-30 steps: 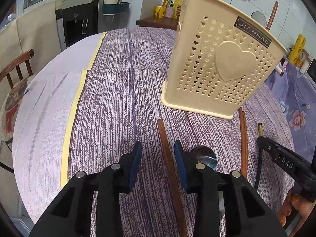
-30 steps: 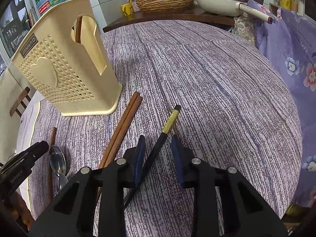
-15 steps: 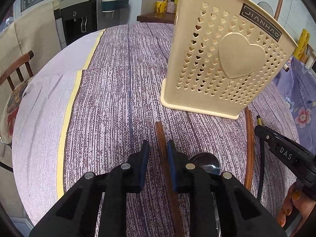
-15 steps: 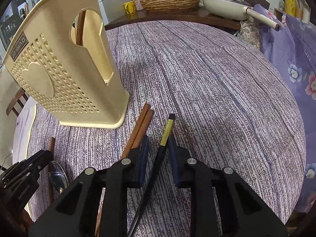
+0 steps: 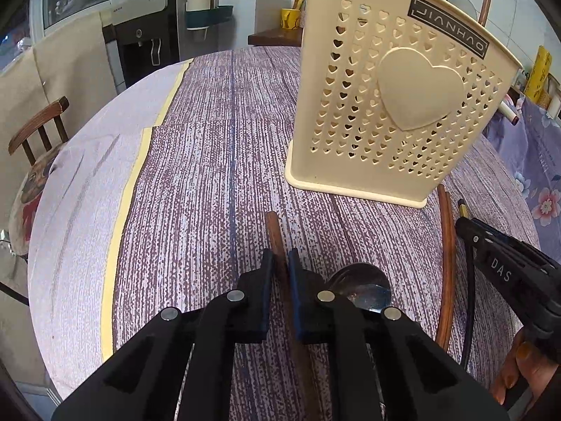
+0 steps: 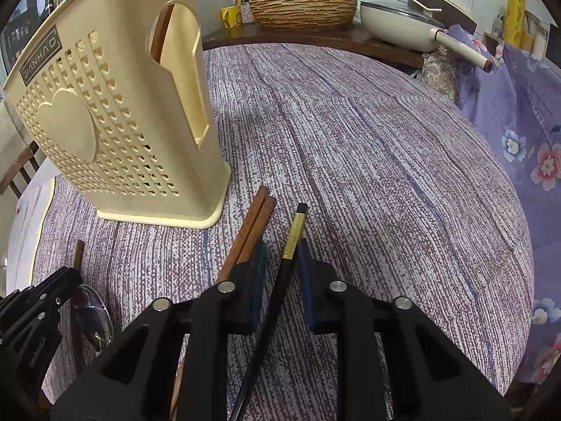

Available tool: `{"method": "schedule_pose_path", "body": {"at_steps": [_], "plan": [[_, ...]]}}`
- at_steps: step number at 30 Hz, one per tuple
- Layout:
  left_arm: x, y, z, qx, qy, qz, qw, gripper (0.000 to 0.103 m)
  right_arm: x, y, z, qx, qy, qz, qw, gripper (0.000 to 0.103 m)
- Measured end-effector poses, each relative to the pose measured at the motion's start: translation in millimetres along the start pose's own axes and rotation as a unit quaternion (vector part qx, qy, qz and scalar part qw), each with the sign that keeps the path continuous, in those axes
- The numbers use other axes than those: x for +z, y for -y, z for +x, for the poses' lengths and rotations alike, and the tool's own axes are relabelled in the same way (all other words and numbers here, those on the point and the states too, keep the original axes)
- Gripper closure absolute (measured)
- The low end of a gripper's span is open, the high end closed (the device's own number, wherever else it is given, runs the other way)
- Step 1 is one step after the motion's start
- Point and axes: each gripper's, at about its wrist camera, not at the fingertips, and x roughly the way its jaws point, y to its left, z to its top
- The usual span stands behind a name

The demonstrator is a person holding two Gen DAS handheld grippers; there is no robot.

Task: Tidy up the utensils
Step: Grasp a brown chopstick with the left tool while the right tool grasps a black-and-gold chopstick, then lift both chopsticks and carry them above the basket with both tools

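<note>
A cream heart-pattern utensil holder (image 5: pixel 403 105) (image 6: pixel 105 122) stands upright on the purple tablecloth, with a brown handle (image 6: pixel 159 31) inside it. My left gripper (image 5: pixel 279 256) is closing, and its pads touch both sides of a single brown chopstick (image 5: pixel 273 231) lying on the cloth. A metal spoon (image 5: pixel 361 284) (image 6: pixel 93 315) lies just right of it. My right gripper (image 6: pixel 282 245) is closing around a black chopstick with a gold band (image 6: pixel 294 235). That stick rests against the right pad, and a gap shows at the left pad. Two brown chopsticks (image 6: pixel 256 221) lie beside it.
A wooden chair (image 5: pixel 38 129) stands off the table's left edge, by a yellow stripe (image 5: pixel 129 189) on the cloth. A woven basket (image 6: pixel 303 7) and a white pan (image 6: pixel 396 24) sit on the counter behind. Floral fabric (image 6: pixel 526 122) hangs at the right.
Both pairs of jaws have narrowed, the left around the single brown chopstick, the right around the black one. Both grippers have edged closer to the holder.
</note>
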Motion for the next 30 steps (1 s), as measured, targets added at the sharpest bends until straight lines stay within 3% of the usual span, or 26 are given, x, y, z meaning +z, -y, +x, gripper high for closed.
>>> {"method": "schedule_pose_path", "body": {"at_steps": [13, 23, 30], "plan": [[-1, -1, -2, -0.015, -0.006, -0.013, 0.9998, 0.094, 4, 10, 2, 0.017, 0.000, 0.016, 1.000, 0.095], [5, -7, -4, -0.033, 0.002, -0.029, 0.9990, 0.094, 8, 27, 4, 0.074, -0.005, 0.049, 0.996, 0.095], [16, -16, -21, -0.055, 0.027, -0.040, 0.9973, 0.094, 11, 40, -15, 0.120, 0.026, 0.060, 0.991, 0.095]]}}
